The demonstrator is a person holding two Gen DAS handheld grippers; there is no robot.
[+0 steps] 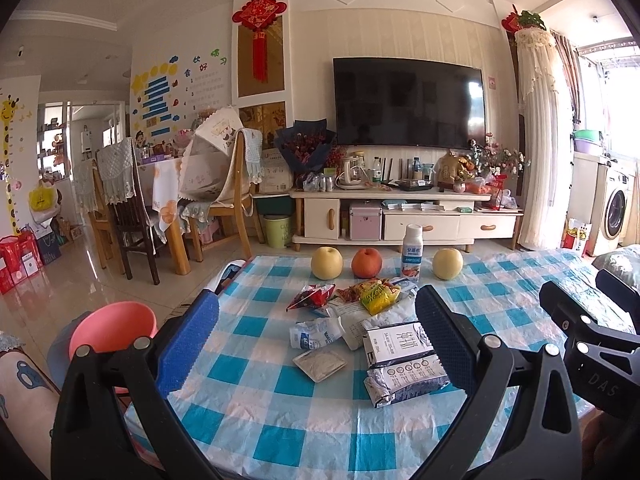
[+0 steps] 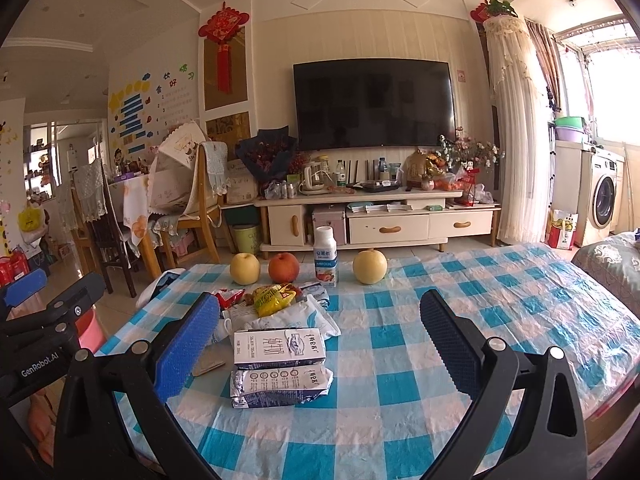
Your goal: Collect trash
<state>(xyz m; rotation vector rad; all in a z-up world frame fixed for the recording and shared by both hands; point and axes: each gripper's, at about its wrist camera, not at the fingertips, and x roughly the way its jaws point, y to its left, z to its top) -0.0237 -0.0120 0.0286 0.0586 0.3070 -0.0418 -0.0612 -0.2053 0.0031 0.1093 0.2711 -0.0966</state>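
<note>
Judging by the table, nothing is collected yet: milk cartons (image 2: 280, 364), snack wrappers (image 1: 364, 294) and crumpled packets (image 1: 316, 334) all lie on the checked cloth (image 2: 480, 320). Left gripper (image 1: 316, 344) and right gripper (image 2: 320, 340) hover with jaws apart, empty; the pink bin (image 1: 114, 326) waits beside the table.

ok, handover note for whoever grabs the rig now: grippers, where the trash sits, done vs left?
Left gripper: open, empty, above the near table edge.
Right gripper: open, empty, same height.
Trash, all on the checked tablecloth: upright milk carton, crushed carton in front of it, snack wrappers, crumpled white bag, foil lid.
Pink bin stands left of the table.
Done: nothing, as far as visible. Left: everything. Fruit and yogurt bottle at the back look like keepers.
</note>
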